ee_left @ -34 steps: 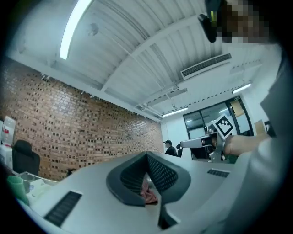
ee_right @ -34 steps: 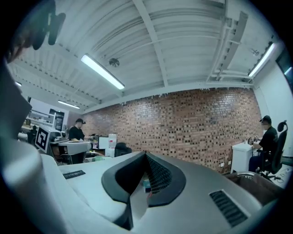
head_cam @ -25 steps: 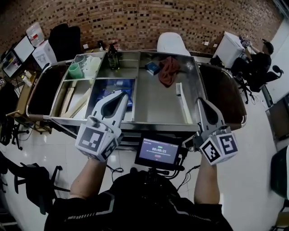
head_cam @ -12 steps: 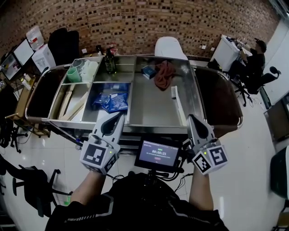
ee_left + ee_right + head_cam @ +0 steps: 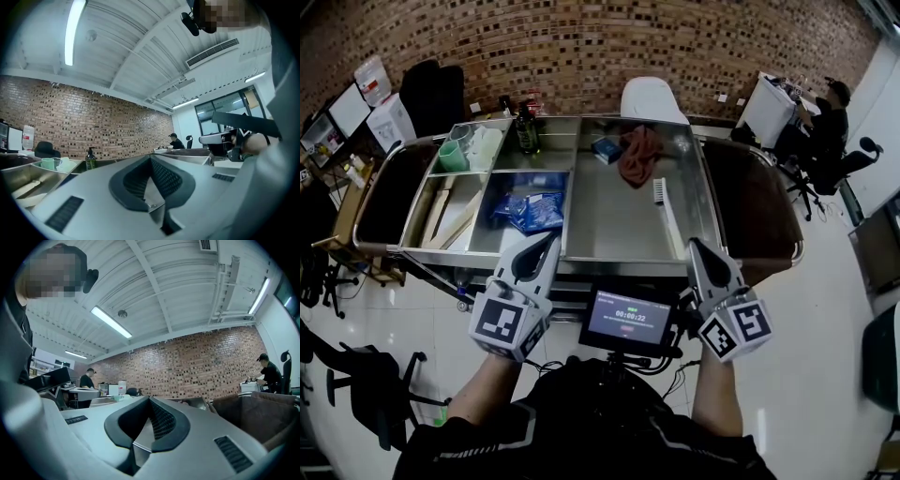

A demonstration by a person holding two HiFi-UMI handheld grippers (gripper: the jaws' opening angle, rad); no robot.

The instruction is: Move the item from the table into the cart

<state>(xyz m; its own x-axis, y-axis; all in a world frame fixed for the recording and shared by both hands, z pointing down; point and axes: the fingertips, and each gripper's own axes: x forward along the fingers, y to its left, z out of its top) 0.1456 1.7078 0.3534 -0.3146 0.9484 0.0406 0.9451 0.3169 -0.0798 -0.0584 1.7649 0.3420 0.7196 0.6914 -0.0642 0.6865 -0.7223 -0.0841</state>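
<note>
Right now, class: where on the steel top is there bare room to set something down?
Free: the wide steel patch between the blue packets and the brush, in front of the red cloth. Crowded: the left compartments.

Open office: brick wall (image 5: 675,37), monitors (image 5: 345,106), swivel chairs (image 5: 431,86).
</note>
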